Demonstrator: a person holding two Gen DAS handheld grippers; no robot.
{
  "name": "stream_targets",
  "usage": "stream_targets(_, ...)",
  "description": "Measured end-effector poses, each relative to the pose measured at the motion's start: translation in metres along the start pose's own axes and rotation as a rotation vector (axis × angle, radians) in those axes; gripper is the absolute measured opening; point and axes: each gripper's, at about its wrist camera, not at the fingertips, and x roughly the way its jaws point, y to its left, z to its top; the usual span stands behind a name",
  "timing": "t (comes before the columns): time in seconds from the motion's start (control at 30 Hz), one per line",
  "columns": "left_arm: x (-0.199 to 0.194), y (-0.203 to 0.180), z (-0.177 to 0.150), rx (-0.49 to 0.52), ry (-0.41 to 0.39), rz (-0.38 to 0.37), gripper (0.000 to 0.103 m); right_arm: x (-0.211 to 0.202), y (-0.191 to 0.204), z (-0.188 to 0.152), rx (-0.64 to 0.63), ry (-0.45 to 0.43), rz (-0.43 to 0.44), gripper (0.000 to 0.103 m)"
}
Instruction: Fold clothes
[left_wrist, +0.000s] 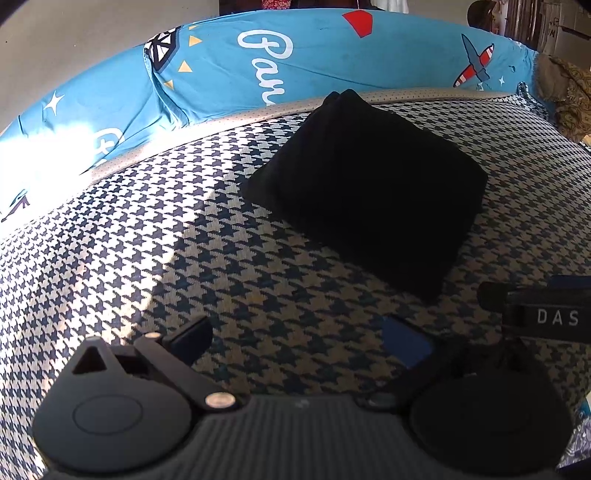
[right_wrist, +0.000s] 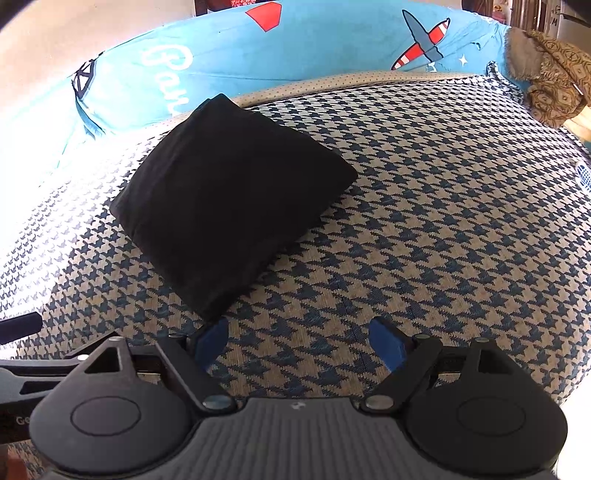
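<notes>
Right gripper (right_wrist: 300, 345): jaws apart, empty, just before the bundle's near corner.
Left gripper (left_wrist: 299, 341): spread, empty.
Folded black cloth bundle (right_wrist: 229, 192): likely soft, light; pinch a corner.

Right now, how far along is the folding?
Done: the black garment lies folded into a compact rectangle on the houndstooth cover. In hand: nothing; the left gripper and right gripper are open and empty. Left: no other unfolded clothes show.

Black garment (right_wrist: 229, 199) lies folded square on the houndstooth cover (right_wrist: 443, 192).
</notes>
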Motion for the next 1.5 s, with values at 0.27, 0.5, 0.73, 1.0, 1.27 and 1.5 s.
stream_targets(0.27,-0.0018,0.0001,-0.0001,-0.002,-0.004,0.001,0.103,-0.0014,0.0019,0.0001,-0.005,-0.011,0.007,0.084)
stream_targets(0.5,-0.0026,0.0014,0.0002,-0.005,-0.007,0.002,0.103,-0.0015,0.0014,0.0012,-0.003,-0.011,0.010,0.084)
stream_targets(0.73,-0.0021,0.0014,0.0004,-0.006,-0.006,0.005,0.103,-0.0012,0.0029,0.0012,-0.004,-0.010,0.009,0.084)
stream_targets(1.0,-0.0038,0.0002,0.0005,0.005,-0.014,0.016,0.103,-0.0010,0.0041,0.0011,-0.006,-0.010,0.007,0.084)
stream_targets(1.27,-0.0037,-0.0006,-0.0003,0.016,-0.017,0.021,0.103,-0.0009,0.0043,0.0012,-0.006,-0.010,0.006,0.084)
stream_targets(1.5,-0.0046,-0.0029,-0.0019,0.034,-0.022,0.020,0.103,-0.0013,0.0073,0.0009,-0.015,-0.012,0.012,0.084)
